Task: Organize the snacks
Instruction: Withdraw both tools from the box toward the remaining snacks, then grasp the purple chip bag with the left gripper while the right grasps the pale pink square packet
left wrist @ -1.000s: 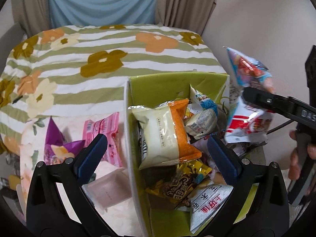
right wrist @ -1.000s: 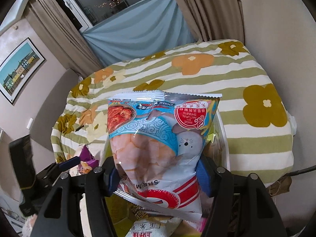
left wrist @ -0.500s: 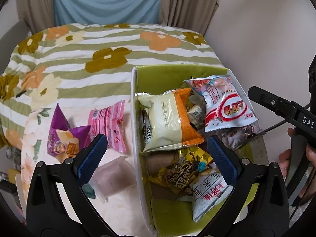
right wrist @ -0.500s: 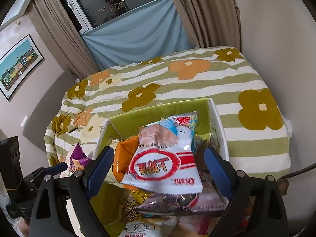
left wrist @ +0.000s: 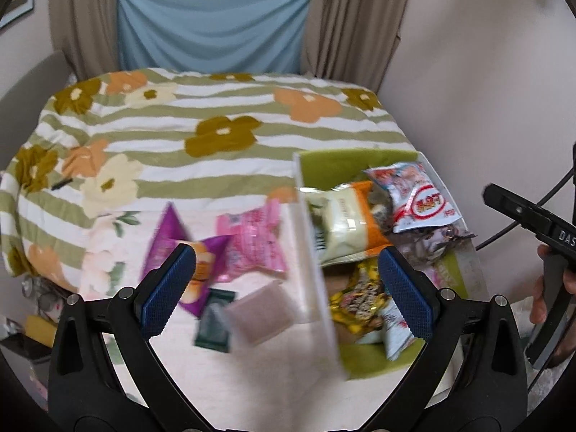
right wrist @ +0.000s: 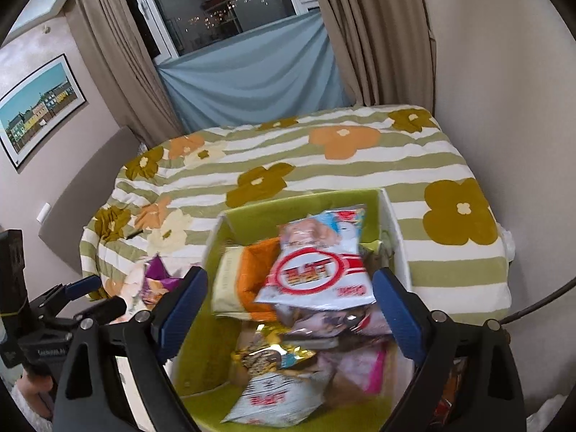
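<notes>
hovering wide-jawed right gripper [right wrist: 288,309] above box [right wrist: 394,223] rim.

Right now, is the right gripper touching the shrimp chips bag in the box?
Apart. The right wrist view shows the right gripper open, both pads clear of the shrimp chips bag lying on the other snacks.

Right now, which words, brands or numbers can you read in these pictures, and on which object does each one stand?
"DAS": white letters on the black body of the right gripper, cut off by the picture edge.
"OISHI", seen upside down: on the shrimp snack bag in the green box; its red-ringed characters are blurred.
Left gripper body: small white label, too blurred.
Pink packet, purple bag, gold packet: print blurred, unreadable.
</notes>
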Demonstrator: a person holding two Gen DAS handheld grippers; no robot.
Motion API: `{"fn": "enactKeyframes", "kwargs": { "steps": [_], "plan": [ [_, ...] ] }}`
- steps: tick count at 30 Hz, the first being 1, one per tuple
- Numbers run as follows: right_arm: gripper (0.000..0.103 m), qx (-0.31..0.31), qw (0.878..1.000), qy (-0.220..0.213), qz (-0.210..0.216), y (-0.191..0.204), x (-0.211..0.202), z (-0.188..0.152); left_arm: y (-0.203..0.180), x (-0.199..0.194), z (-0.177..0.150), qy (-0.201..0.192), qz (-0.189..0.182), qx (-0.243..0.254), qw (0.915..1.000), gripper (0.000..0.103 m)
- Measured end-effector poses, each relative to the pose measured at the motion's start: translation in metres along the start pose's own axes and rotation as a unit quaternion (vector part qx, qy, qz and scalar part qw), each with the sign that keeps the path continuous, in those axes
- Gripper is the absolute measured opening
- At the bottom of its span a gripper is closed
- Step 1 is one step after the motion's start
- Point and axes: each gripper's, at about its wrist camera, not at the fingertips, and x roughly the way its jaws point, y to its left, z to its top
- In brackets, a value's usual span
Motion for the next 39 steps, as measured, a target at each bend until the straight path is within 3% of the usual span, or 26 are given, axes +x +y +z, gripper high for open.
{"fn": "enactKeyframes", "kwargs": {
  "steps": [10, 21, 32, 39],
  "plan": [
    [0.091, -0.010, 1.000, -0.017, -0.010, 0.095, 0.002, -0.024, 0.113, -0.018, -0.007, 0.019, 0.007, -0.013, 0.9997, 0.101],
    [0.091, 0.018, 0.999, 0.009, -0.024, 0.191, 0.052, -0.065, 0.206, 0.002, -0.013, 0.066, -0.037, 0.005, 0.9971, 0.101],
    [0.091, 0.176, 0.976, 0.057, -0.113, 0.209, 0.111, -0.132, 0.212, 0.083, -0.018, 0.109, -0.117, 0.078, 0.9841, 0.101],
    [0.091, 0.269, 0.953, 0.049, -0.128, 0.198, 0.144, -0.168, 0.205, 0.145, -0.028, 0.138, -0.144, 0.108, 0.9739, 0.101]
  ]
}}
